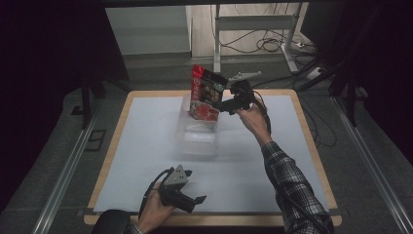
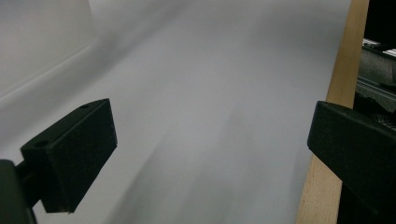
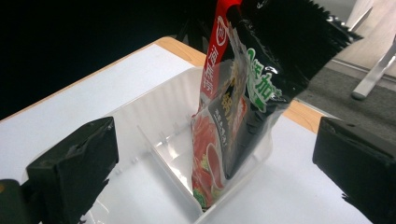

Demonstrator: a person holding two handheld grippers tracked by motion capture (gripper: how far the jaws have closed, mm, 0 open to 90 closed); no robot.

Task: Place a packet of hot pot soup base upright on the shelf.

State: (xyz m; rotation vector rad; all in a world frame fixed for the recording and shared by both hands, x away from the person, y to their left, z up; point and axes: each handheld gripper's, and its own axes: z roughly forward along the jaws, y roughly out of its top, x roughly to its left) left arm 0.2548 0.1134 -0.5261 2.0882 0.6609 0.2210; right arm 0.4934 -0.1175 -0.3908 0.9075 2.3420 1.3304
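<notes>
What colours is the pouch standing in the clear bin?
Red and black with green lettering, the pouch shows best in the right gripper view.

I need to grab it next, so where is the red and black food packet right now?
The packet stands upright in the far compartment of the clear bin, mid-table in the high view, just left of the open right gripper.

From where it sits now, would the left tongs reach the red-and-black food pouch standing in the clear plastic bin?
Probably not without moving in: the left tongs sit at the near edge, with bare white table between them and the pouch.
</notes>
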